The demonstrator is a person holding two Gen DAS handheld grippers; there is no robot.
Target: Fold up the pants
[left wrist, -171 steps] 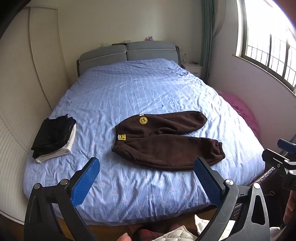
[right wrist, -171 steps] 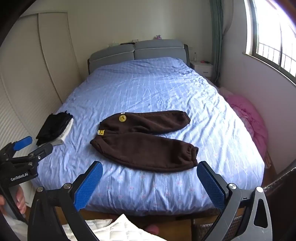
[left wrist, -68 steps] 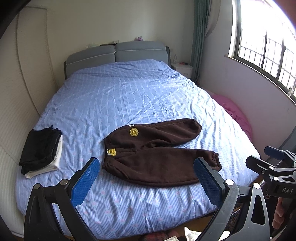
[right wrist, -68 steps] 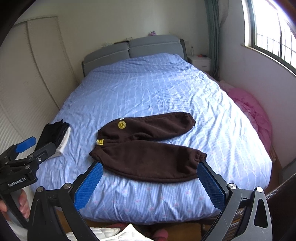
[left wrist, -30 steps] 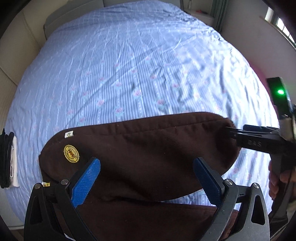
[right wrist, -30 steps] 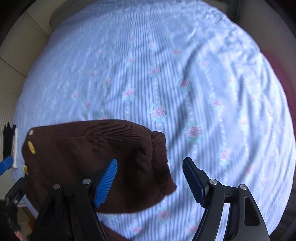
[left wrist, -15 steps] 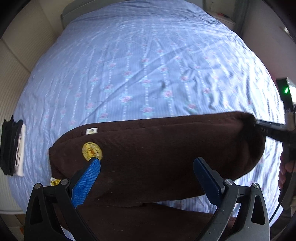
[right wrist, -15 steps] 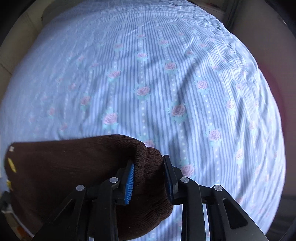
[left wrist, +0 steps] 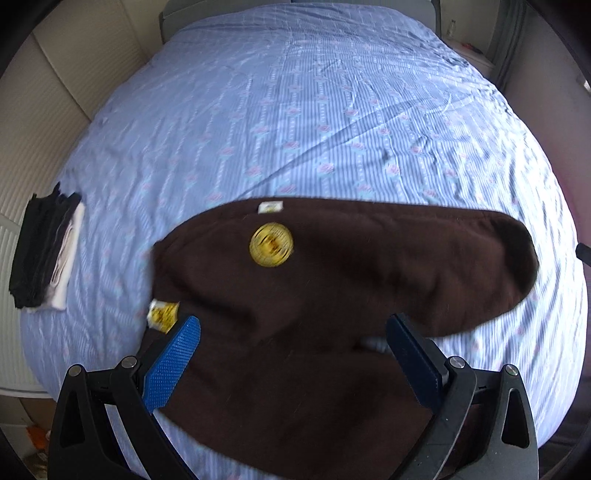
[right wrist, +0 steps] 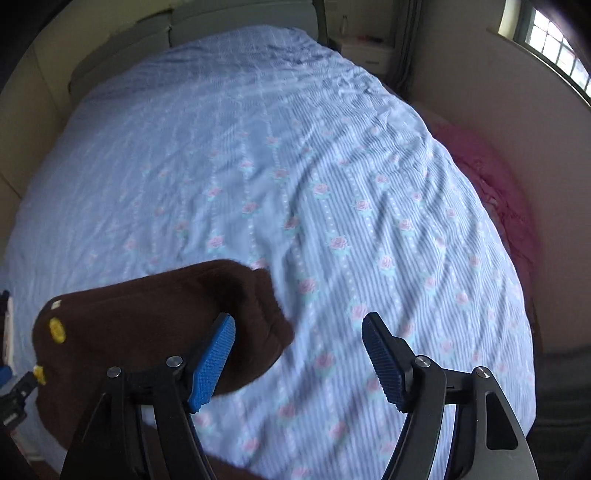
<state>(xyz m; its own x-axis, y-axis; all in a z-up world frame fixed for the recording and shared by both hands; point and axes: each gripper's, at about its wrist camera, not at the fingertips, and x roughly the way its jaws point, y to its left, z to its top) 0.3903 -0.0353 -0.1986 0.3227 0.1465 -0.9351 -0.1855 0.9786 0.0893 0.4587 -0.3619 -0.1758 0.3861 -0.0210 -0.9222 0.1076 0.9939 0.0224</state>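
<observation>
Dark brown pants (left wrist: 332,295) with yellow badge (left wrist: 271,244), on blue-striped, seemingly rose-dotted bedsheet (left wrist: 314,110).

Home bedroom: bed (left wrist: 332,110), headboard (right wrist: 240,14)

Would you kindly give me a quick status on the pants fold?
Both grippers open, left, right just opened. Brown pants flat on bed, unfolded. Clothes stack off left, clear.

Blue rose-striped bed (left wrist: 332,110), brown pants (left wrist: 332,295) and folded clothes stack (left wrist: 44,254) atop.
</observation>
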